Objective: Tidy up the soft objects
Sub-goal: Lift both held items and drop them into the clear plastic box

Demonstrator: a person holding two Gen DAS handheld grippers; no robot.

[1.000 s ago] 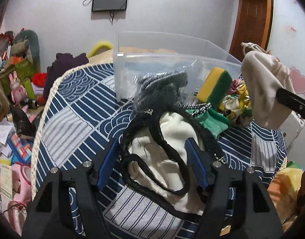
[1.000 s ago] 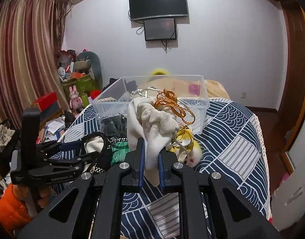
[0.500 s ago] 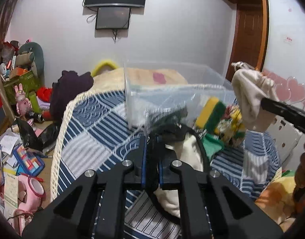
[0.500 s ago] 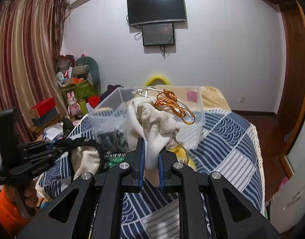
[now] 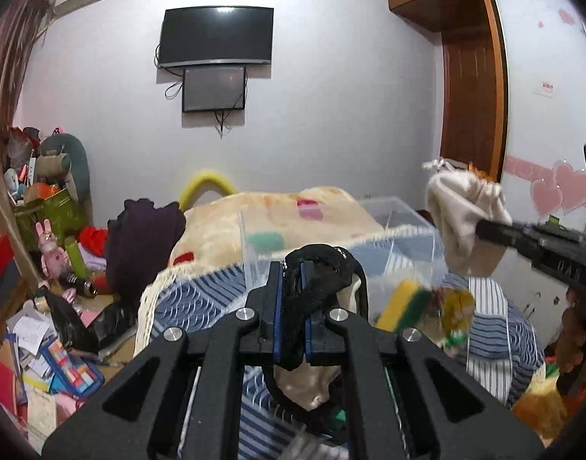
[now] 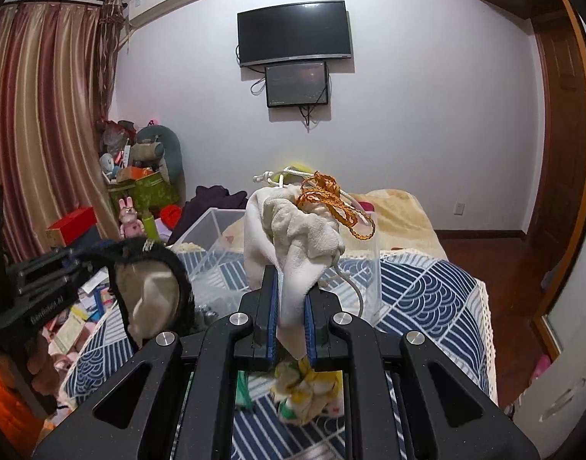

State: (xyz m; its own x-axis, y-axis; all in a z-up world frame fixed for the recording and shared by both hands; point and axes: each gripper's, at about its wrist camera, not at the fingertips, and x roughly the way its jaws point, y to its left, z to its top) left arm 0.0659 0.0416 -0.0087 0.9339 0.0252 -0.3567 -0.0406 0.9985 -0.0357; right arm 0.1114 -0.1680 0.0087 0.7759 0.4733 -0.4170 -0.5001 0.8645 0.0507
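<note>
Two grippers are held up over a bed covered by a navy and white patterned quilt, with a beige blanket spread over its far end. Largest of the things on the bed is a clear plastic storage bin, standing open-topped in the middle of the quilt, just beyond both grippers.

The cream drawstring pouch comes next in size: it stands up from the right gripper, whose fingers are pressed on its lower end, with an orange braided cord and a white cord looping off its gathered top. In the left wrist view the same pouch hangs at the right, above the near right corner of the bin.

The left gripper pinches the black strap of a black-trimmed cream cloth bag, whose body sags below the fingers; from the right wrist view the bag hangs at the left, clear of the quilt, near the left side of the bin.

Smaller things lie on the quilt near the bin: a yellow and green sponge, blurred, and a crumpled yellow and white cloth right under the right gripper. A pink rabbit toy stands on the cluttered floor at far left.
</note>
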